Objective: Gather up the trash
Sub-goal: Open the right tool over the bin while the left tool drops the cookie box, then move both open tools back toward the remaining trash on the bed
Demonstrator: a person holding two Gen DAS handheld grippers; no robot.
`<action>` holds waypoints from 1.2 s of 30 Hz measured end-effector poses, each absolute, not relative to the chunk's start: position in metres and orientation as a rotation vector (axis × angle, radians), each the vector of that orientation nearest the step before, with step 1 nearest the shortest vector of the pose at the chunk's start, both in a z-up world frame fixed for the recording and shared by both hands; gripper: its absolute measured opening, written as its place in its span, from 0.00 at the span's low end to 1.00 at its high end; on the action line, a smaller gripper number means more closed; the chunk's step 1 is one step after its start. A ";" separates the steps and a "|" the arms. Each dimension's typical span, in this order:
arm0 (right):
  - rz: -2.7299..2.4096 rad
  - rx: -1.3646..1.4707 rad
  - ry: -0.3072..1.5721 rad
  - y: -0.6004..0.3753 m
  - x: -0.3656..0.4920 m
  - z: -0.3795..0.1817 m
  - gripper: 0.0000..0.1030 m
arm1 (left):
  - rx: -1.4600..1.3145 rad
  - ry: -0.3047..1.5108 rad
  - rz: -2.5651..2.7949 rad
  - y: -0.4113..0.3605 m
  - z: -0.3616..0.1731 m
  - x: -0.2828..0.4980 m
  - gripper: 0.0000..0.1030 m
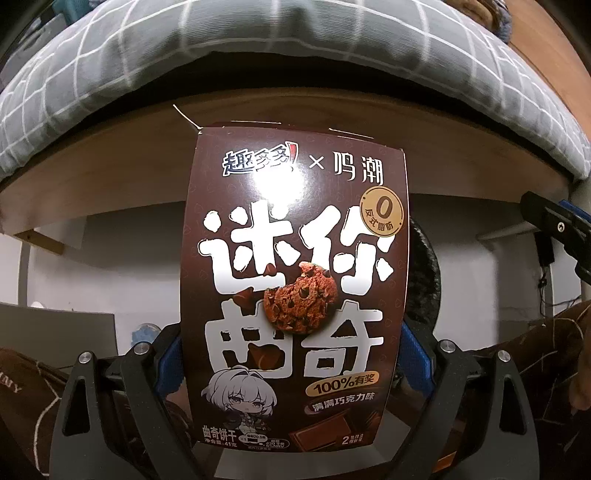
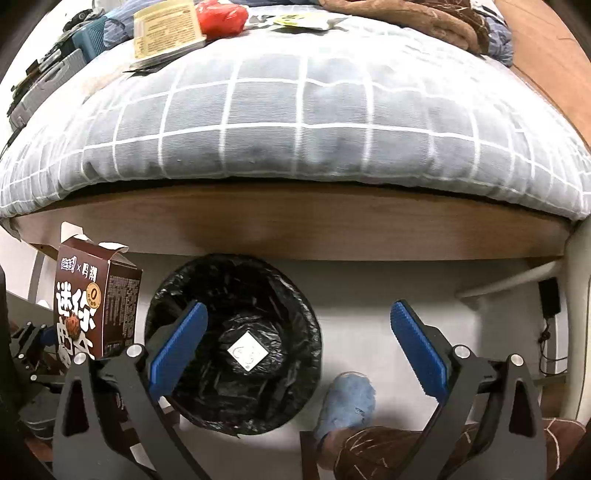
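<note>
A brown chocolate-cookie box (image 1: 295,288) with white lettering stands upright between the blue pads of my left gripper (image 1: 291,360), which is shut on its sides; its top flaps hang open. The right wrist view shows the same box (image 2: 92,306) held to the left of a round bin with a black liner (image 2: 166,288). My right gripper (image 2: 298,308) hangs open over the bin with nothing between its fingers. A small white square piece (image 2: 246,350) lies at the bottom of the bin.
A bed with a grey checked cover (image 2: 295,122) and a wooden frame (image 2: 295,221) runs across behind the bin. A red bag (image 2: 221,16) and a labelled package (image 2: 166,29) lie on it. A person's blue slipper (image 2: 347,402) and brown trouser leg (image 2: 388,454) are right of the bin.
</note>
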State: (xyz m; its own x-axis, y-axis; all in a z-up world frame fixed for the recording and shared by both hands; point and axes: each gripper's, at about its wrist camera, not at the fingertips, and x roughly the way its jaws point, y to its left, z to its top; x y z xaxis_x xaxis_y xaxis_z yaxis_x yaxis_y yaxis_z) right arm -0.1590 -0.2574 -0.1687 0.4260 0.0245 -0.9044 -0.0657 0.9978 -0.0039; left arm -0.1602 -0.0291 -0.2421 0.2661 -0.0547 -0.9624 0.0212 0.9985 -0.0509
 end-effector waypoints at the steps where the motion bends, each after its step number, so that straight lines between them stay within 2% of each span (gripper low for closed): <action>1: 0.054 -0.037 1.127 -0.260 -0.160 -0.170 0.93 | -0.027 1.302 -0.054 -0.029 -0.243 -0.160 0.87; 9: 0.022 -0.028 1.107 -0.284 -0.171 -0.166 0.93 | -0.010 1.312 -0.085 -0.046 -0.245 -0.154 0.87; 15: 0.005 -0.002 1.110 -0.306 -0.180 -0.172 0.93 | -0.003 1.315 -0.125 -0.031 -0.244 -0.157 0.87; 19: -0.006 0.028 1.117 -0.316 -0.180 -0.175 0.93 | -0.006 1.294 -0.129 -0.026 -0.241 -0.157 0.89; 20: -0.007 0.040 1.117 -0.319 -0.180 -0.176 0.93 | -0.009 1.289 -0.130 -0.024 -0.241 -0.157 0.92; 27: -0.008 0.050 1.127 -0.320 -0.177 -0.186 0.93 | -0.010 1.290 -0.125 -0.008 -0.250 -0.161 0.94; 36: 0.018 0.038 1.135 -0.309 -0.172 -0.193 0.93 | 0.003 1.277 -0.072 0.003 -0.229 -0.170 0.94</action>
State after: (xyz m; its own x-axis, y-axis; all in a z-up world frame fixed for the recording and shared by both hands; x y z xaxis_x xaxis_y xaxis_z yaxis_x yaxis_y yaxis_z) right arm -0.1716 -0.3092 -0.1932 0.4219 0.0338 -0.9060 0.0051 0.9992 0.0396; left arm -0.1698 0.0031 -0.2293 0.2877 -0.0522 -0.9563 0.0556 0.9977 -0.0377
